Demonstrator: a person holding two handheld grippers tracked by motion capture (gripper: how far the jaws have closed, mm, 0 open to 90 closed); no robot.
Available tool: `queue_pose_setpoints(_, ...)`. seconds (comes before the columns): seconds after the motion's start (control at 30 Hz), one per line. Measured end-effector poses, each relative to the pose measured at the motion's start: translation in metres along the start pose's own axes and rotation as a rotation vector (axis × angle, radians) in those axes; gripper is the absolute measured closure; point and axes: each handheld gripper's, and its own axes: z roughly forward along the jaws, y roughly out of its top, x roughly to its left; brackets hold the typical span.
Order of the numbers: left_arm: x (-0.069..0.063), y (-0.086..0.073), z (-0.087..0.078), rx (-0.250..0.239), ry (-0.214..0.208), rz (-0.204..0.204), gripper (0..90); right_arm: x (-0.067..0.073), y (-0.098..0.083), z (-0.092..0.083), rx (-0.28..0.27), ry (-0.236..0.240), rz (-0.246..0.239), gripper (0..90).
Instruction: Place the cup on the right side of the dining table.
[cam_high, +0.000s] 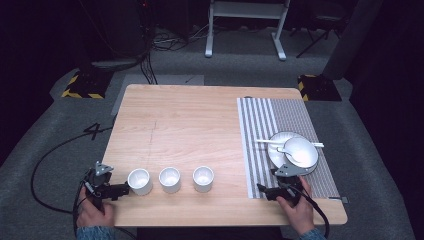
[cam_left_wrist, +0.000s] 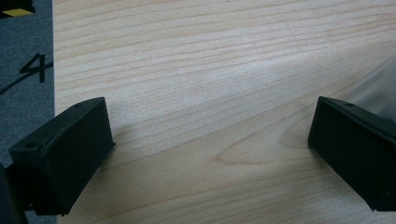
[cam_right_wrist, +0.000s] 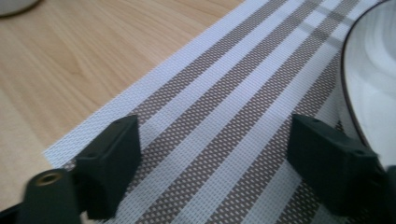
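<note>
Pale wood grain runs under the left gripper (cam_left_wrist: 210, 140), whose jaws stand wide apart over the bare table (cam_high: 190, 125) with nothing between them, just beside the leftmost cup (cam_high: 139, 181) of three white ones. Open too and empty, the right gripper (cam_right_wrist: 215, 154) hovers over the striped placemat (cam_right_wrist: 224, 93), close to the plate (cam_high: 280, 155) carrying a bowl (cam_high: 301, 151) and spoon (cam_high: 287, 142). Grey carpet surrounds the table; a black "4" (cam_left_wrist: 33, 67) is marked on it, legible in the left gripper view.

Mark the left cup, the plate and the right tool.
left cup (cam_high: 139, 181), high view, its inside.
plate (cam_high: 276, 156), high view, bare left rim.
right tool (cam_right_wrist: 212, 154), right gripper view, midway between its fingertips.
</note>
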Motion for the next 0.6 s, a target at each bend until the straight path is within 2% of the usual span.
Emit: queue_pose_setpoints(0.6, 0.0000, 0.0000, 0.0000, 0.000, 0.000, 0.000, 0.1, -0.0004, 0.0002, 0.0004, 0.005, -0.002, 0.009, 15.8)
